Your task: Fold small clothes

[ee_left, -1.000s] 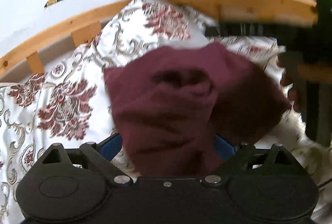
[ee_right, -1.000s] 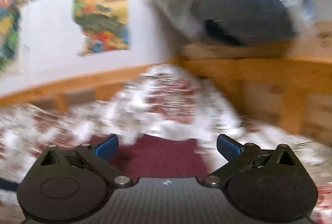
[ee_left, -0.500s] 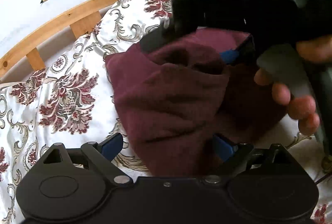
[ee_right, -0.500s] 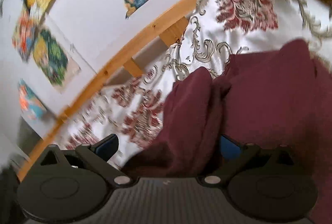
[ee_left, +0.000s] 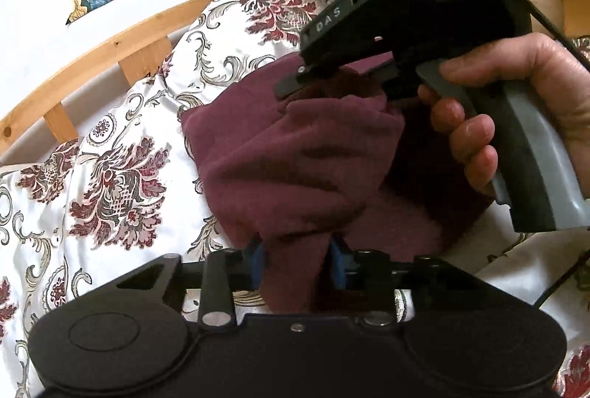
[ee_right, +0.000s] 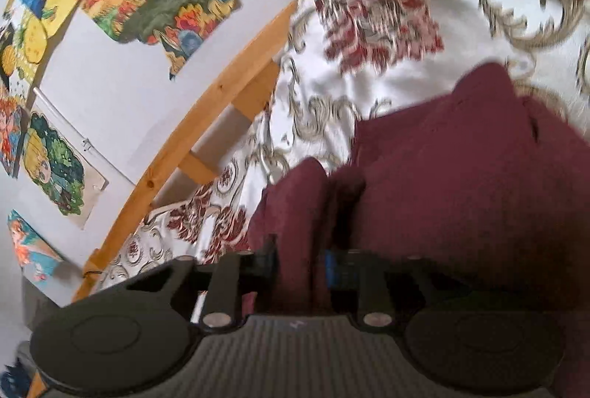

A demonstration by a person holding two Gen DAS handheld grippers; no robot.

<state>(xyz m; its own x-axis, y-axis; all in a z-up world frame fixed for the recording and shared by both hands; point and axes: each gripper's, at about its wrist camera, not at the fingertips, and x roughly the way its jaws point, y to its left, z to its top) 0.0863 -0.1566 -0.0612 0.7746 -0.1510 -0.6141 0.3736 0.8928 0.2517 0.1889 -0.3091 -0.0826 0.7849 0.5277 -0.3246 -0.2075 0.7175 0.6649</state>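
Left wrist view: the left gripper [ee_left: 295,263] is clamped on a bunched edge of the maroon cloth [ee_left: 295,162] at lower centre. The cloth spreads over the floral bedspread [ee_left: 110,177]. At upper right the right gripper [ee_left: 332,81], held in a hand [ee_left: 516,95], pinches the cloth's far fold.

Right wrist view: the right gripper [ee_right: 300,263] is closed on a fold of cloth [ee_right: 442,177] at lower centre. The cloth looks soft, light and floppy; edges or corners are probably the best hold.

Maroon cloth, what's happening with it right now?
Left hand-held gripper shut on maroon cloth. Right hand-held gripper shut on it too. Cloth bunched over floral bedspread. Nothing in the way.
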